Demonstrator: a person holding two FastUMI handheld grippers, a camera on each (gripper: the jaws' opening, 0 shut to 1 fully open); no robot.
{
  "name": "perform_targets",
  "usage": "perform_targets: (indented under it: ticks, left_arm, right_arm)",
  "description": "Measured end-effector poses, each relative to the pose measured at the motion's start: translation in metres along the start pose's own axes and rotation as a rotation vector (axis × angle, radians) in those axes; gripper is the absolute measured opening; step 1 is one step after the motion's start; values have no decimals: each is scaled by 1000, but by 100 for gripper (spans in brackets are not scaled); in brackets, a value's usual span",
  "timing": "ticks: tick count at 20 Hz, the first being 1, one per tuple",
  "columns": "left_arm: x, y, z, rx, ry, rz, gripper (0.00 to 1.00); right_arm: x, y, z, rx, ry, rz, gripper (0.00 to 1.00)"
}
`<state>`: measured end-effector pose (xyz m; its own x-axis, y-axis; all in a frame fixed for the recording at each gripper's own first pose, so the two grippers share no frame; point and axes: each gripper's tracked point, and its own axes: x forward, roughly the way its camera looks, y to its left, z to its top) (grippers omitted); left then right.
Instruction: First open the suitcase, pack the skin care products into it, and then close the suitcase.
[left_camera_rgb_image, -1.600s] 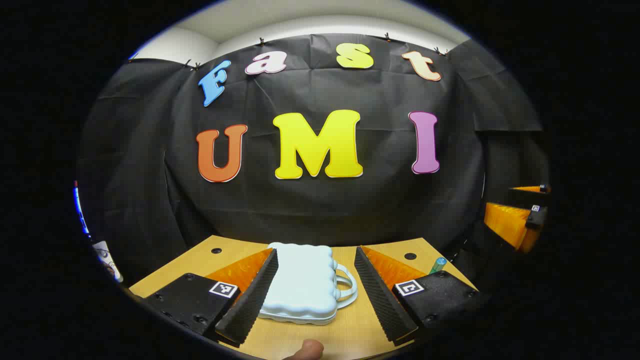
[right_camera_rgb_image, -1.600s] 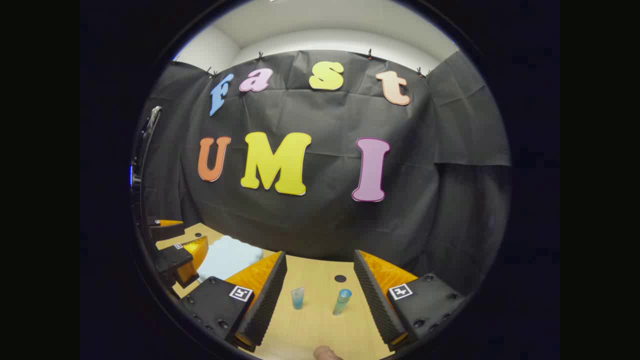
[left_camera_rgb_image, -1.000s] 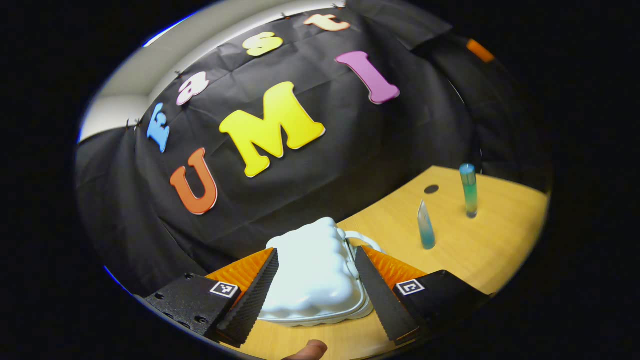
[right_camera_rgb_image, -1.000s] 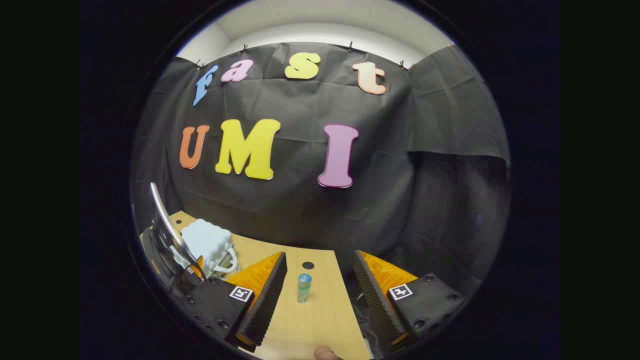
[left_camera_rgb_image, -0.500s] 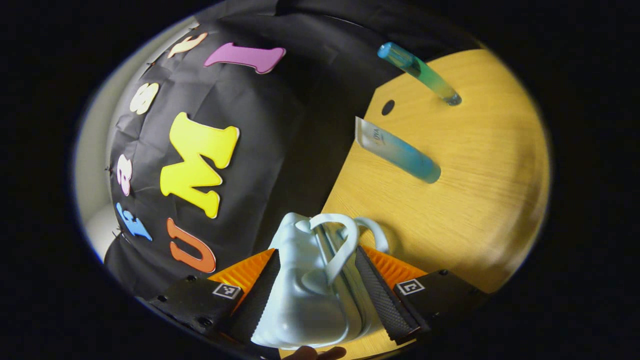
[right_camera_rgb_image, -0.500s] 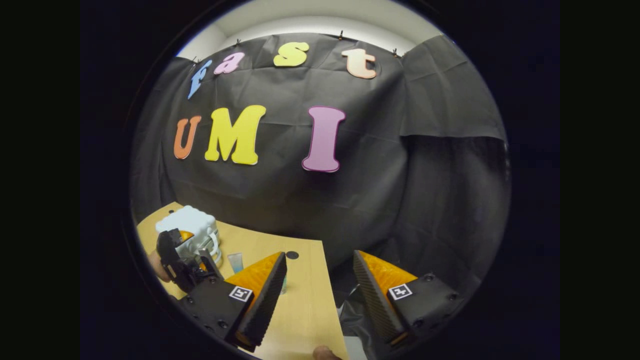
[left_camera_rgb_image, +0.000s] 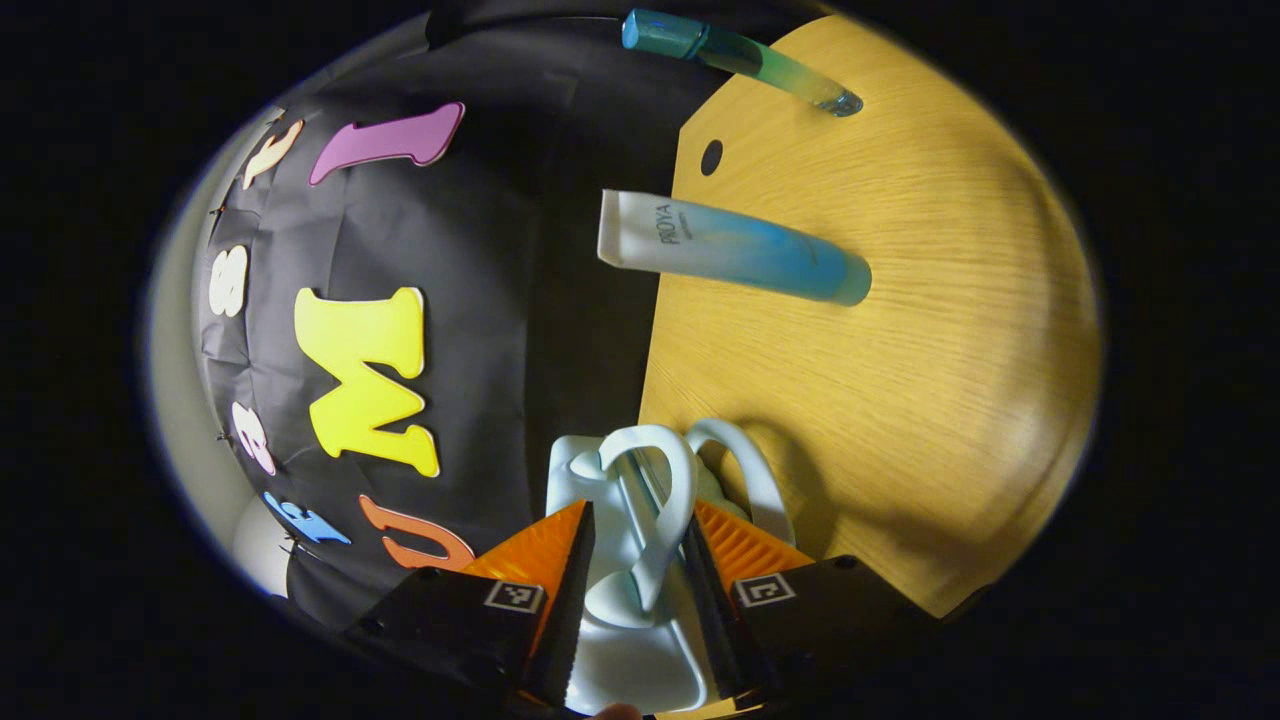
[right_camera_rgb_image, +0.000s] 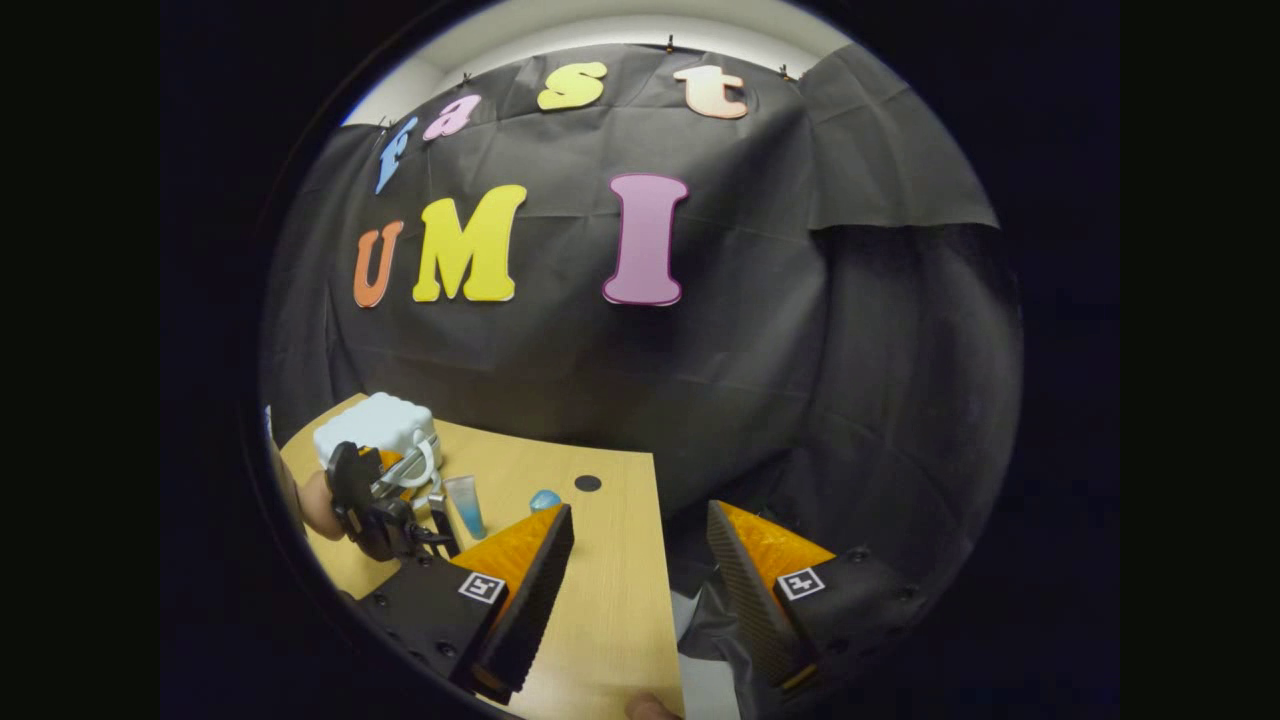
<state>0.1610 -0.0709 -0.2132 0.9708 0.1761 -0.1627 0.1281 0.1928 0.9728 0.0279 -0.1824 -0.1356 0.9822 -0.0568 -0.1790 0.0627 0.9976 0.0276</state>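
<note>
A small pale blue suitcase (left_camera_rgb_image: 640, 670) with two loop handles lies on the wooden table (left_camera_rgb_image: 900, 400); the left gripper view is rolled on its side. My left gripper (left_camera_rgb_image: 640, 505) is shut on the suitcase's upper half, with one handle (left_camera_rgb_image: 660, 500) between its fingers and the other handle (left_camera_rgb_image: 750, 470) outside them. A white-and-blue tube (left_camera_rgb_image: 735, 250) and a blue-green bottle (left_camera_rgb_image: 740, 58) stand farther along the table. In the right gripper view, the suitcase (right_camera_rgb_image: 378, 428), left gripper (right_camera_rgb_image: 375, 505), tube (right_camera_rgb_image: 463, 505) and bottle cap (right_camera_rgb_image: 545, 498) sit at left. My right gripper (right_camera_rgb_image: 638, 510) hangs open over the table's right edge.
A round hole (left_camera_rgb_image: 711, 157) marks the tabletop near its back edge. The black cloth wall (right_camera_rgb_image: 640, 380) runs close behind the table. The table's right edge (right_camera_rgb_image: 660, 600) drops off between my right gripper's fingers. A hand (right_camera_rgb_image: 318, 510) holds the left gripper.
My left gripper rolled onto its side, pushed farther in, and its fingers narrowed onto the suitcase's upper half. My right gripper drifted right, away from the bottle and tube.
</note>
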Motion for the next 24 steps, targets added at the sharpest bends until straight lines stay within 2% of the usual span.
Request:
perform_targets:
  ticks: [1,4,6,9,11,15,19,24]
  left_arm:
    - [1,-1,-3,4,10,-8,44]
    - [6,-3,-1,-11,4,-62,32]
    - [4,-3,-1,-23,-1,-87,19]
    - [2,0,-1,-57,-25,-108,13]
    - [1,6,-4,-110,-37,-126,10]
    - [-13,38,-18,-288,-78,-159,8]
    - [-35,98,-43,-462,-159,-142,6]
    - [-56,162,-105,-651,-228,-111,5]
  right_arm:
    - [0,-2,-1,-2,1,-3,80]
    - [-3,-3,1,-8,-1,-22,80]
    - [-5,1,2,-19,3,-41,80]
    - [-16,12,15,-29,-13,-75,80]
    - [-23,18,23,-36,-26,-110,80]
    - [-36,41,44,-5,-51,-174,80]
    - [-52,73,70,0,-105,-232,80]
    - [-62,125,82,2,-122,-281,80]
